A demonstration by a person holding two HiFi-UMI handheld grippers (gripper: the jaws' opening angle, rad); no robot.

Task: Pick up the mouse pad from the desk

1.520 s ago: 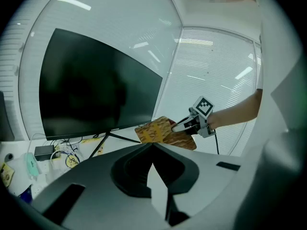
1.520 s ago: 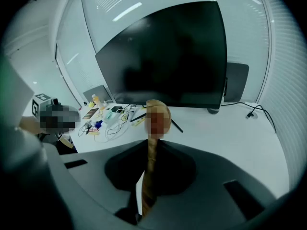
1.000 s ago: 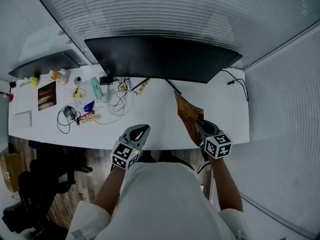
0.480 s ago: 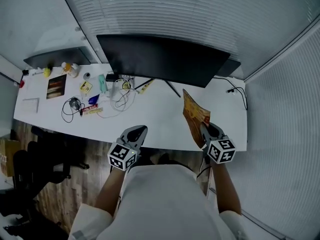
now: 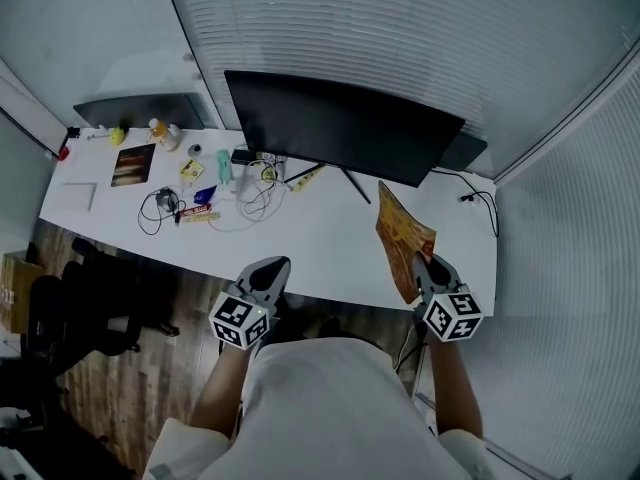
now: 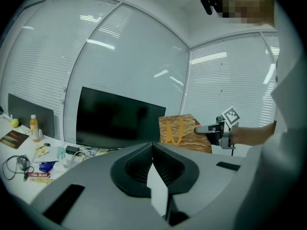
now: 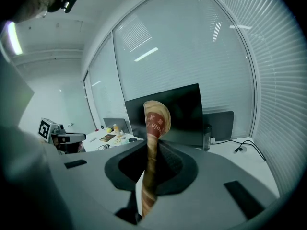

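Both jaws clenched: right gripper (image 5: 421, 264) nips the mouse pad (image 5: 402, 234) by its edge above the desk (image 5: 320, 240); left gripper (image 5: 274, 267) empty.

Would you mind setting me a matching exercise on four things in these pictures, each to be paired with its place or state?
Things:
1. mouse pad
2. monitor
3. left gripper
4. black cable

Places or states:
A. nothing between its jaws
B. gripped on edge by the right gripper, raised off the desk
C. lying on the desk's right end
D. standing at the back of the desk, screen dark

Pairs: 1-B, 2-D, 3-A, 4-C
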